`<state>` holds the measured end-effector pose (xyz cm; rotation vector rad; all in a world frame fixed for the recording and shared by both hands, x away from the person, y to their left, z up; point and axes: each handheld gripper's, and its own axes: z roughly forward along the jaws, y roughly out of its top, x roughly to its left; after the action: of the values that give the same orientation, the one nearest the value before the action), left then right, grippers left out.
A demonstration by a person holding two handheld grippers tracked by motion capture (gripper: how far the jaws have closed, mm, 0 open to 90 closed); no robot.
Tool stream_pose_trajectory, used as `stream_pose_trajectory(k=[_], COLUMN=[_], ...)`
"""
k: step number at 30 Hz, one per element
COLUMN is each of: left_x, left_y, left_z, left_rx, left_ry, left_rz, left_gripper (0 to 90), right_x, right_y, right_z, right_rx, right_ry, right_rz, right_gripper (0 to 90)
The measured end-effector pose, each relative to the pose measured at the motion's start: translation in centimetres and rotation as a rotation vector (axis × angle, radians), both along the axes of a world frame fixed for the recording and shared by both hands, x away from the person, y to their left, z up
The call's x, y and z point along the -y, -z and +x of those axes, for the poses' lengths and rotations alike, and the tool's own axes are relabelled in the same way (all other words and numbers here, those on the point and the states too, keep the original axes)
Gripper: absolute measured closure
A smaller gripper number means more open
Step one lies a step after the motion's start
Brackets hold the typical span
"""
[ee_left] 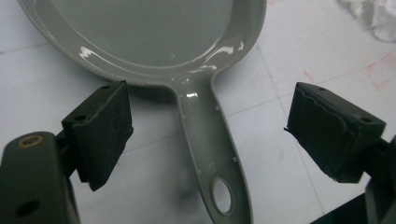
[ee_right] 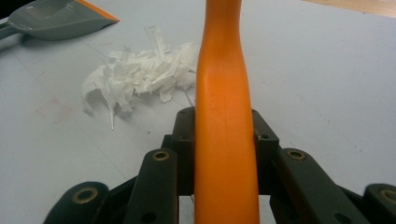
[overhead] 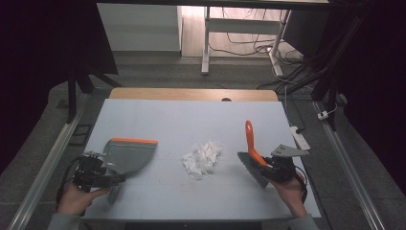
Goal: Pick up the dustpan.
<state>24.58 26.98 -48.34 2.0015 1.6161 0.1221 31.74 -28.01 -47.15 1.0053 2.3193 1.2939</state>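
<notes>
Dustpan [overhead: 128, 154] lies on table [overhead: 191, 120] left of shredded paper pile [overhead: 203, 156]; orange lip seen from high view, handle hole from my left gripper view. My left gripper [ee_left: 210, 135] spread wide, straddling dustpan handle [ee_left: 212, 154], not touching. My right gripper [ee_right: 224, 140] clamped on brush handle [ee_right: 224, 93]. Bristles [overhead: 252, 167] visible from high view; pan front cropped in left gripper view.

Grey dustpan [overhead: 125, 154] w/ orange edge, orange brush handle [overhead: 251, 141], white paper scraps [overhead: 203, 156]
</notes>
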Motion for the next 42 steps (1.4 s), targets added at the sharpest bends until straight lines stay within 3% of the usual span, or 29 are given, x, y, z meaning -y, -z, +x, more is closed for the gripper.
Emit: stream_pose_trajectory(k=[6,23,42], left_x=[0.1,0.6,0.6], left_y=[1.2,3.3,4.0], left_z=[0.5,1.2,1.6], left_rx=[-0.063,-0.091,-0.075], left_ry=[0.013,-0.018,-0.091], left_rz=[-0.014,-0.019,-0.061], left_gripper=[13.2,16.4,48.6], right_x=[0.0,0.0,-0.1], right_y=[0.1,0.2,0.2], right_z=[0.0,0.1,0.0], right_rx=[-0.002,-0.005,-0.005], right_ry=[0.001,-0.001,0.001], right_rz=[-0.004,-0.007,-0.011], right_gripper=[70.2,70.2,70.2])
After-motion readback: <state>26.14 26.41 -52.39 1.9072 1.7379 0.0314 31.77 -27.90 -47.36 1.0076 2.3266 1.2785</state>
